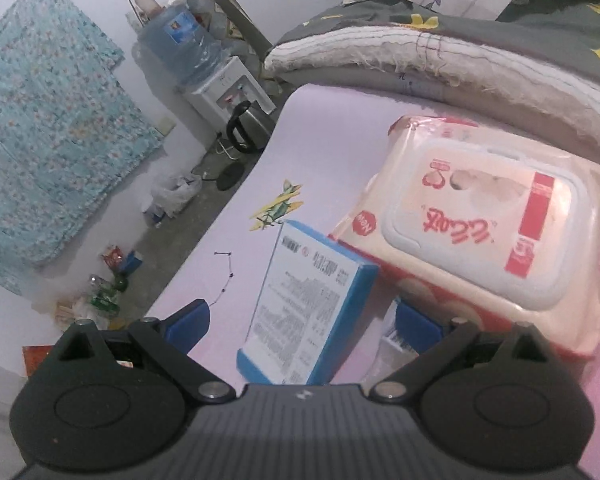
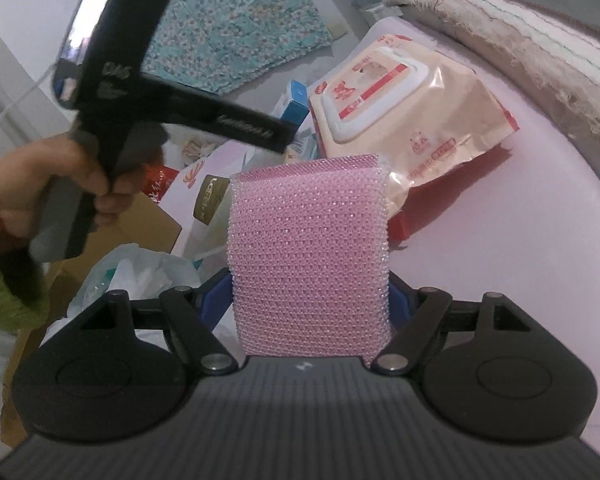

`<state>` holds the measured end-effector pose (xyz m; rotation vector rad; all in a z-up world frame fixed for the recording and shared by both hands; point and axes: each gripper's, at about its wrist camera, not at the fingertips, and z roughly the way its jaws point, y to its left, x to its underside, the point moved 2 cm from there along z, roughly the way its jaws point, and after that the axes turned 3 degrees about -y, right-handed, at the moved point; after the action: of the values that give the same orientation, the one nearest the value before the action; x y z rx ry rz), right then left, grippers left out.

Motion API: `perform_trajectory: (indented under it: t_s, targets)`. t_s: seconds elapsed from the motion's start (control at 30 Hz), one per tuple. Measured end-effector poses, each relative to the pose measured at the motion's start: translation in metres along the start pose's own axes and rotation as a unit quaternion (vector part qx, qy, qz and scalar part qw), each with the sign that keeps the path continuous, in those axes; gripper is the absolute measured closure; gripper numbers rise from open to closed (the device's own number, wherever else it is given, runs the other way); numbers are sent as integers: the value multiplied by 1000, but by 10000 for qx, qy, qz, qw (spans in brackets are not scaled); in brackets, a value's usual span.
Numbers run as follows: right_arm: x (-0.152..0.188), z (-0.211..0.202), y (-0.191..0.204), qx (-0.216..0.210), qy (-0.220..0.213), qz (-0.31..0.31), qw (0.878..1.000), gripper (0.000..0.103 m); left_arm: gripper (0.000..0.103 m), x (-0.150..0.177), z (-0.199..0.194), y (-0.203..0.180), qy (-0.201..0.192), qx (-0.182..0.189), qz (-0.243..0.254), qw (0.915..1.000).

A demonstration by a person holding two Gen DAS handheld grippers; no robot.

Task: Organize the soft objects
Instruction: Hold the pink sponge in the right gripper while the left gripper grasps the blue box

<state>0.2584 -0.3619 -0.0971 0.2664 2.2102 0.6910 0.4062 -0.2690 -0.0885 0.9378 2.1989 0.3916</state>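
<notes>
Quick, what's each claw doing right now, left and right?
Left claw: open, holding nothing; the blue box lies between its fingers, ungripped.
Right claw: closed on the pink mesh sponge.

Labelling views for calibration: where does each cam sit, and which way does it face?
Left wrist: behind the open left claw, facing down the pink bed over the blue box and wipes pack.
Right wrist: behind the right claw, shut on the pink sponge; the left hand shows.
Shared: wipes pack, blue box, folded blanket.
</notes>
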Motion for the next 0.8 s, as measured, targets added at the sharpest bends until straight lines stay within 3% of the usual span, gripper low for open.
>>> perform_trajectory:
  t_s: [0.17,0.33,0.4,0.7,0.8]
  targets:
    - [2,-1,-2,-112,-46,60,9999,27,13,-1,17,-1,139,52,-161,9998]
    - [3,-2,-3,-160,-69,97,9998,27,48,1,29,4,435,189,-547,9974]
    - [3,-2,-4,-171,-82,124,9997,27,52,2,29,11,494,203,-808,9953]
    - [2,-11,-5,-292,-269,353,9986,29,82,-1,-3,40,160,28,-1240,9921]
    - [0,-18,-2,-329,-368,397,9980,29,83,-3,-20,55,-15,96,-1562,9877]
